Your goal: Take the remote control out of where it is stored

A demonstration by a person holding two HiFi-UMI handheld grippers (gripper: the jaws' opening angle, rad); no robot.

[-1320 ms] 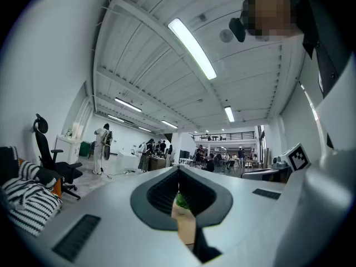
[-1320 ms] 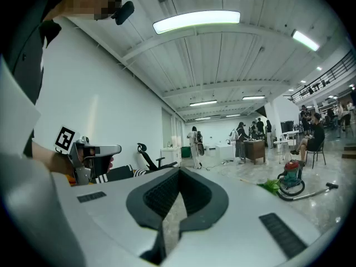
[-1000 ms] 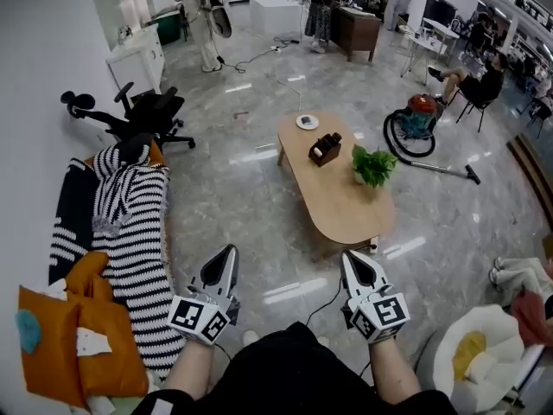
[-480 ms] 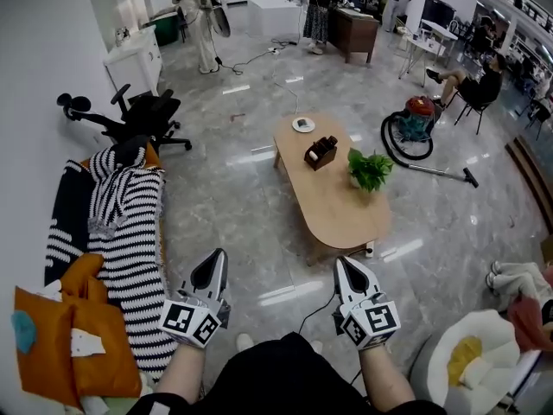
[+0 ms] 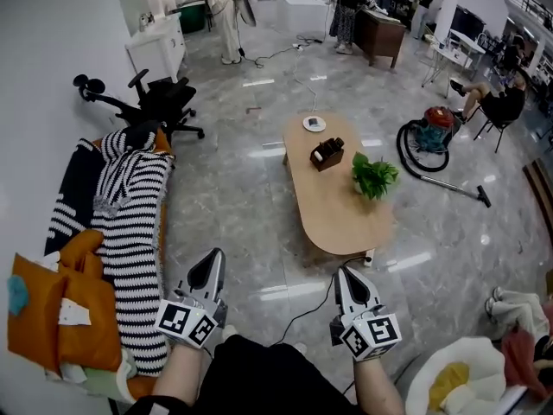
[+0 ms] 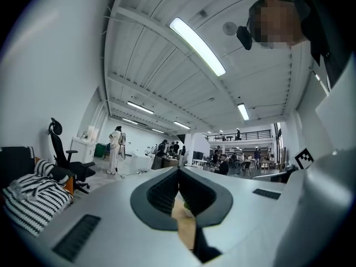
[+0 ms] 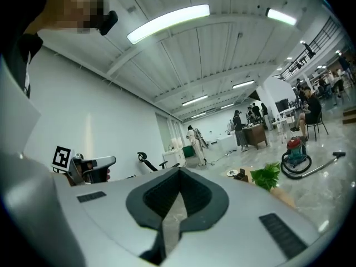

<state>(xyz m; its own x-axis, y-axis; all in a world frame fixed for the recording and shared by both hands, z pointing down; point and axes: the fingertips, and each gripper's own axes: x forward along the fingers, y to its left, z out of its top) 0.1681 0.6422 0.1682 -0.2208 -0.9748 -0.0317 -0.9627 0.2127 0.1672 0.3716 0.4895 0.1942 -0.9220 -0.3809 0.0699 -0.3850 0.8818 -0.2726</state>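
Fingers: left gripper (image 5: pixel 212 264) and right gripper (image 5: pixel 347 282) both pressed together, empty | Remote: likely in the dark holder (image 5: pixel 327 154) on the wooden surface (image 5: pixel 337 210), well ahead, too small to confirm | Handling: probably light, rigid, slick plastic; pinch its exposed top end.

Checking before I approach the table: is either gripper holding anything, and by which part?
Nothing is held. The left gripper and right gripper are both shut with nothing between their jaws, short of the wooden table.
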